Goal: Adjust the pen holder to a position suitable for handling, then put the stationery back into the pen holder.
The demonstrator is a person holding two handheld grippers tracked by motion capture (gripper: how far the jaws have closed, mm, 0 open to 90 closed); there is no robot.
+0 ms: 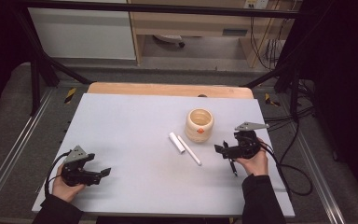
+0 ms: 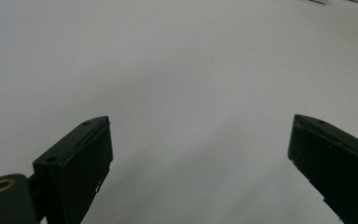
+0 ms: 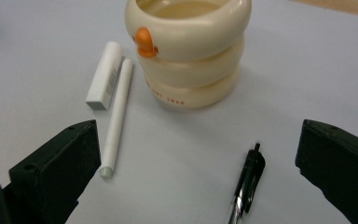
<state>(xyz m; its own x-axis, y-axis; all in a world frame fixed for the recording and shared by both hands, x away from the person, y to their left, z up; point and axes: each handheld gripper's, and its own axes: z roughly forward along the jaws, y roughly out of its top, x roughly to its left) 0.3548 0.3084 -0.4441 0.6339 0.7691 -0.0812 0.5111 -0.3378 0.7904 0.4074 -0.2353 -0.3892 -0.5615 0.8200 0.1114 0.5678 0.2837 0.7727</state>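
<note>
Grey matting covers the bench [image 1: 121, 140], which occupies the centre of the high view, with a wooden edge along its far side.

Black-and-silver ballpoint pen [image 3: 247, 184]: in the right gripper view it lies flat on the bench at lower centre, between the two jaws and touching neither, tip pointing up the frame toward the pot. In the high view the pen [image 1: 233, 167] lies just below the gripper, at centre right.

Right gripper [image 1: 223, 150]: held in the person's right hand [image 1: 253, 162] at centre right of the high view. Its jaws are spread wide, with nothing between the pads but the bench and the pen lying on it.

Cream ribbed pot with an orange duck bill [image 3: 189, 49]: stands upright at upper centre of the right gripper view, mouth open upward, well apart from the pen.

Slim white pen-shaped stick [image 3: 116, 119] and short white rectangular tube [image 3: 103, 77]: both lie flat just left of the pot, side by side and close together; whether they touch cannot be determined.

Left gripper [image 1: 103, 172]: held in the left hand [image 1: 65, 189] at lower left of the high view, well apart from all items. Its jaws are spread wide over bare grey bench surface.
</note>
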